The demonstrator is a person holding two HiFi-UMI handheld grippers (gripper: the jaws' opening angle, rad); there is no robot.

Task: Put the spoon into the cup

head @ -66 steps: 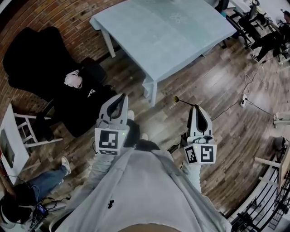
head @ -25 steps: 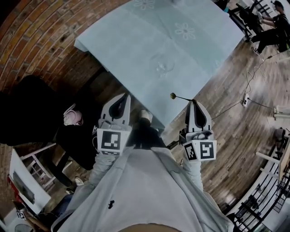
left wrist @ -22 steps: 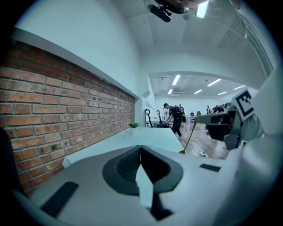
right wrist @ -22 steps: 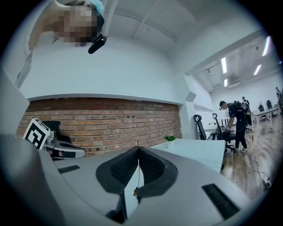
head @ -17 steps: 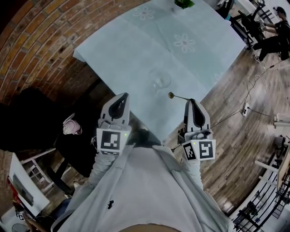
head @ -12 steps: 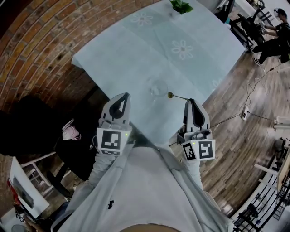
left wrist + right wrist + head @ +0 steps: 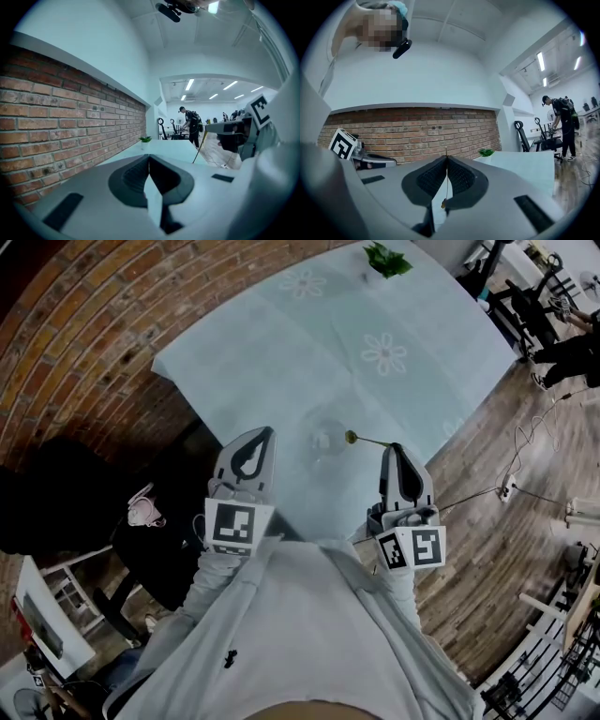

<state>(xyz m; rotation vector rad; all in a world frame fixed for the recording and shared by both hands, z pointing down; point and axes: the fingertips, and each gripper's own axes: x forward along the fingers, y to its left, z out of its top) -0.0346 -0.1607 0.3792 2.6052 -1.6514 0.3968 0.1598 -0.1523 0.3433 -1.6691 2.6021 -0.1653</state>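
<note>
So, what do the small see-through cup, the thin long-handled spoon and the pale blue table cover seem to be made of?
The small see-through cup: probably glass or clear plastic, fully transparent. The thin long-handled spoon: likely metal, gold-toned and slender. The pale blue table cover: seems to be cloth, matt, with white flower prints.

The spoon (image 7: 368,441) has come over the table (image 7: 281,343); now near the cup (image 7: 326,438).

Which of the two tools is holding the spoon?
The right tool, whose jaws are shut on the thin handle of the spoon. The left tool is shut too, but with nothing between its jaws.
</note>
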